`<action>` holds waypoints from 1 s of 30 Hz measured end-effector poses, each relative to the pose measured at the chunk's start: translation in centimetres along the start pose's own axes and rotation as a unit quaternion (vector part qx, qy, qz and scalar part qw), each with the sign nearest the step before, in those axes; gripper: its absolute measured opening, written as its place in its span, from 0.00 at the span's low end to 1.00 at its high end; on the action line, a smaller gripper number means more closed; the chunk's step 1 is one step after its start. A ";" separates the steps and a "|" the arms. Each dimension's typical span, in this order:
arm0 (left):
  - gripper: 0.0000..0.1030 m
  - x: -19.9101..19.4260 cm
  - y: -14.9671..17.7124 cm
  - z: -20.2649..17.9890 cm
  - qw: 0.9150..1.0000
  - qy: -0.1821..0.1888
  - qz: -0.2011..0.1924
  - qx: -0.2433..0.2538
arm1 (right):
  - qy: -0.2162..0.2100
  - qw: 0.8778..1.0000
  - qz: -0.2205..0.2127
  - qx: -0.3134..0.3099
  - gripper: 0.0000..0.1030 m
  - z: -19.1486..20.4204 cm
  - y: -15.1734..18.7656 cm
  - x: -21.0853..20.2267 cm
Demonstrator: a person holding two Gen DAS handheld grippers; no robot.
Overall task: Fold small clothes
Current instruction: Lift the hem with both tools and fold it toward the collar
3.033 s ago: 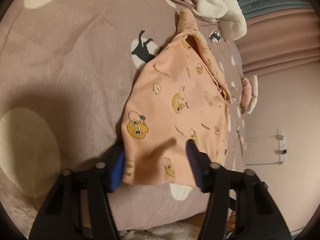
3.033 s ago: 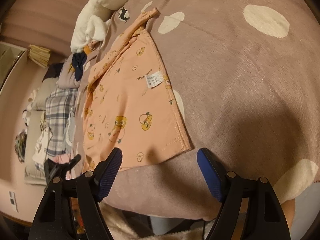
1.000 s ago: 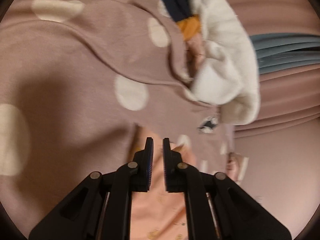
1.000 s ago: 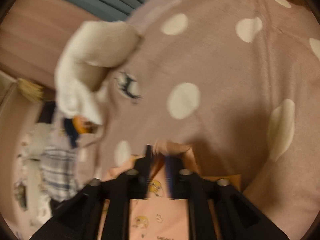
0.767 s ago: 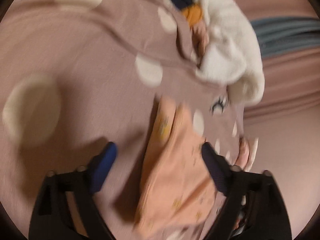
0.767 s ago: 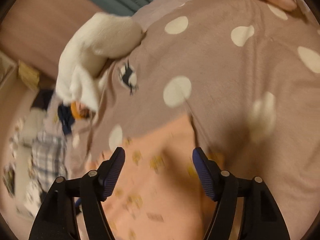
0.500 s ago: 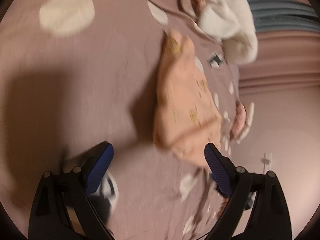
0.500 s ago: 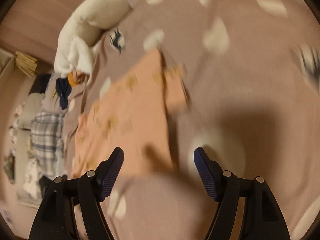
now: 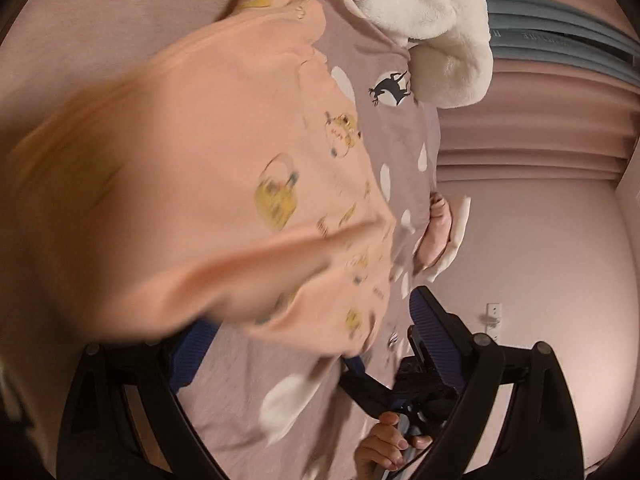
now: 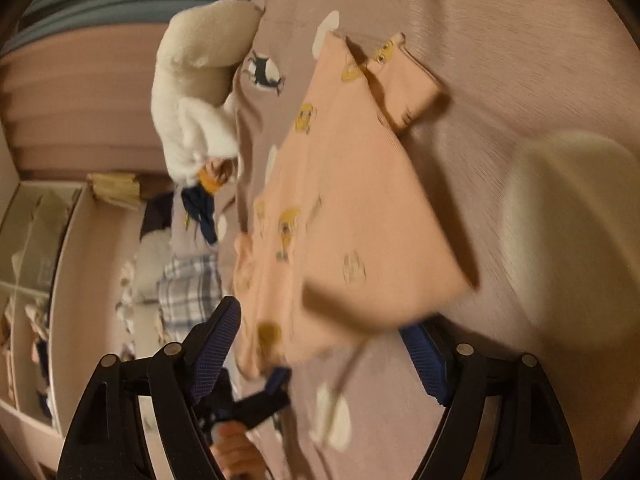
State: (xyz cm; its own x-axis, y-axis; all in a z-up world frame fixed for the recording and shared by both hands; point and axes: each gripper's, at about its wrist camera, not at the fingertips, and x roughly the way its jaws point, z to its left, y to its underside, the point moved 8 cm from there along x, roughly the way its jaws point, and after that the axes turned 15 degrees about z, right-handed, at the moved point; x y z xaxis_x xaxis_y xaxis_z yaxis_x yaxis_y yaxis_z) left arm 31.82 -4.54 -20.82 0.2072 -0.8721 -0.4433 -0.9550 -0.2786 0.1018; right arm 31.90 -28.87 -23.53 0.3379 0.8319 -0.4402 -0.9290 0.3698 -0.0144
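Peach garment (image 9: 208, 168) with little yellow cartoon prints lying folded on the mauve polka-dot blanket (image 9: 120, 12), near edge right at the grippers and far edge up by the fluffy white plush (image 9: 436, 20); both views pretty smeared with motion blur, so details fuzzy. Left gripper (image 9: 304, 344) spread wide with nothing pinched, near edge of the cloth sitting between its blue pads or just over them, hard to say which; right gripper (image 10: 324, 344) likewise wide apart and empty, bottom hem of the peach piece hanging across the gap. Seems like mid-fold, one fold down and another needed. Stuff that could go sideways from here: grabbing only the top layer and peeling the fold back open; snagging the blanket along with the hem, since the fabric lies flat on it; pulling unevenly between the two sides and ending up with a skewed, lumpy fold; that small flap at the far corner (image 10: 404, 80) already sticking out and likely to stay crooked if ignored. As for writing: no readable label or brand on the garment in either view; only a black animal silhouette (image 9: 390, 90) printed on one blanket dot; faint lettering on the grey-blue band (image 9: 560, 36) in the background, too small and blurred to read.
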 end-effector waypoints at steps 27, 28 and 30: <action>0.12 -0.4 -2.7 0.4 0.989 -0.130 -0.069 0.019 | 0.057 0.992 -0.045 -0.103 0.09 1.9 -2.6 1.7; 0.11 -0.9 -2.1 0.0 0.989 -0.128 -0.071 0.026 | 0.039 0.994 -0.042 -0.098 0.09 2.2 -2.1 1.1; 0.07 -2.6 0.0 -0.7 0.990 -0.114 -0.074 0.036 | 0.020 0.994 -0.043 -0.100 0.08 2.7 -0.6 -0.6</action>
State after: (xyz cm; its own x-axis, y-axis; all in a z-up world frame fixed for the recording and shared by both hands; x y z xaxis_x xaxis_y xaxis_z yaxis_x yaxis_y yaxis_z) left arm 31.39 -2.57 -19.05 0.3003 -0.7076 -0.6396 -0.9321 -0.3600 -0.0394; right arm 32.67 -28.47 -20.80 0.4151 0.7815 -0.4657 -0.9096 0.3462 -0.2298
